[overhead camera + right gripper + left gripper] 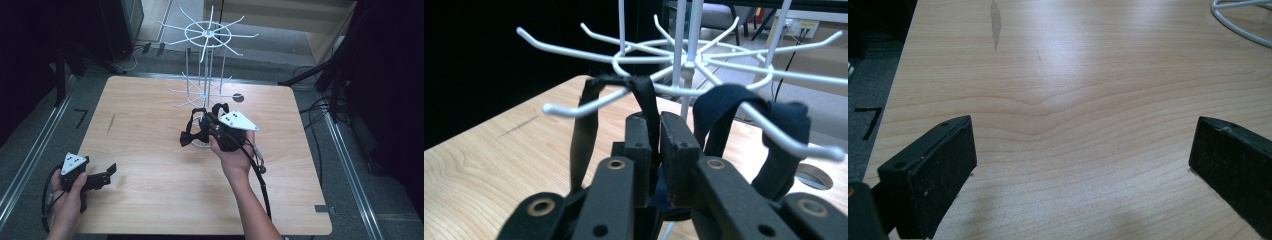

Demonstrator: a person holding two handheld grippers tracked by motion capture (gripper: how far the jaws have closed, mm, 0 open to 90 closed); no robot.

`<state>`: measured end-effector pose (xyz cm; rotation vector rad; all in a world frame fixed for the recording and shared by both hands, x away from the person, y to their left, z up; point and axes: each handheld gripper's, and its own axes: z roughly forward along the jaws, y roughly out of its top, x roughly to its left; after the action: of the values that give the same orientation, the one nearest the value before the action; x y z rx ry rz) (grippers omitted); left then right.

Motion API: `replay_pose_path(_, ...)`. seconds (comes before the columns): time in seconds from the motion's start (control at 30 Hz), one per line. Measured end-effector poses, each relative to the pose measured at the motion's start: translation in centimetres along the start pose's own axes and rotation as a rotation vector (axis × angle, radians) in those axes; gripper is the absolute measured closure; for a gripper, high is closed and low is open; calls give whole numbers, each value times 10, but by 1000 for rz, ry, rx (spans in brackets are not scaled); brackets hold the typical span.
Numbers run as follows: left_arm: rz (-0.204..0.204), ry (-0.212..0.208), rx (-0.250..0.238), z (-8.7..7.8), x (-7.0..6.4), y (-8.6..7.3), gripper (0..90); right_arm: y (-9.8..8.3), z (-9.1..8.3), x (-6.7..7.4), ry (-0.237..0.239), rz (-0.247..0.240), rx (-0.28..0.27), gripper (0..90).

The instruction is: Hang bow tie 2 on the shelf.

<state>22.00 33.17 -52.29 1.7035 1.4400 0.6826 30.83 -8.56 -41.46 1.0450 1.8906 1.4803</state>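
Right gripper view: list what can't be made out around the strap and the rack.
- Where the black strap ends: the right tongs cover its lower part.
- The bow tie on the strap: small and dark in the high view, its details unclear.
- The white wire rack base: hidden behind the tongs and the dark cloth.
- The rack's upper tier: cut off by the top edge.
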Motion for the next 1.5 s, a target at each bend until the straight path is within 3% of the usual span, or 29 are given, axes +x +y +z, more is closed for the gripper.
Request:
replay_pose_path(0.13,2,-2,1,0,0,0,0,-6,0,-2,17,11,11,749)
replay_pose_path(0.4,12,-10,5,1,-1,0,0,-15,-6,-8,4,19,16,551)
replay_pose_path(0.57,13,-6,-31,0,-1,0,0,-19,-12,-13,11,32,20,498)
replay_pose_path(0.8,18,-8,-46,-1,-2,0,0,-29,-20,-19,39,33,19,440)
replay_pose_path(1.07,27,-16,-53,-1,-3,0,0,-37,-29,-24,73,39,12,296)
replay_pose_path(1.33,28,-16,-49,0,-2,0,0,-48,-36,-29,60,54,33,165)
replay_pose_path(1.5,28,-16,-49,0,-3,0,0,-54,-42,-32,37,44,39,146)
